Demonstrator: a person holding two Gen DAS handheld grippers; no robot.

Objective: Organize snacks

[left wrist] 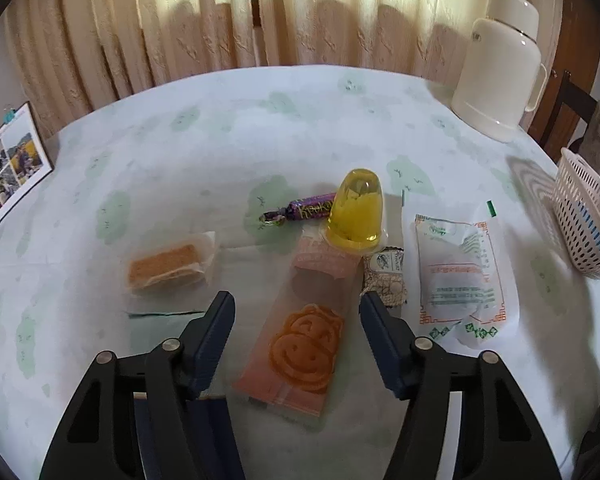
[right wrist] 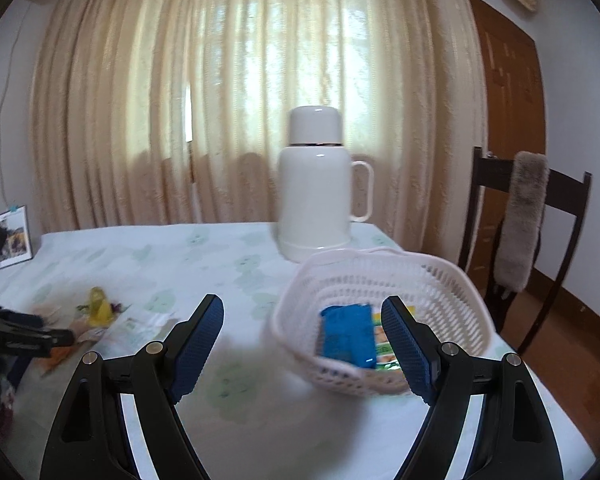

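Cream curtains hang behind a round table [left wrist: 172, 168] spread with a pale cloth printed in green; a white flask [left wrist: 500, 68] stands at the far right, and a photo card [left wrist: 10, 172] leans at the far left.

My left tongs [left wrist: 296, 308] point steeply down over the smiley biscuit packet [left wrist: 296, 344]; the jaws stand about half wide, one on each side of it, pads not pressing, so I judge I am lined up to take it across its narrow width. That packet lies flat; its long axis runs from near-left to far-right, the far end tucked against the yellow jelly cup [left wrist: 356, 212], which sits dome up. Behind the cup lies a purple candy [left wrist: 300, 210], pointing left to right; a wrapped cake slice [left wrist: 168, 268] lies apart to the left; a small patterned sachet [left wrist: 386, 276] and a white pouch [left wrist: 460, 272] lie just right of the packet.

My right tongs [right wrist: 304, 320] hang wide and empty, near the white basket [right wrist: 452, 300]; a blue packet [right wrist: 348, 336] and a green-edged one [right wrist: 386, 344] already lie inside, so I take the basket as the place for the rest; I guess this hand waits there to steady it.
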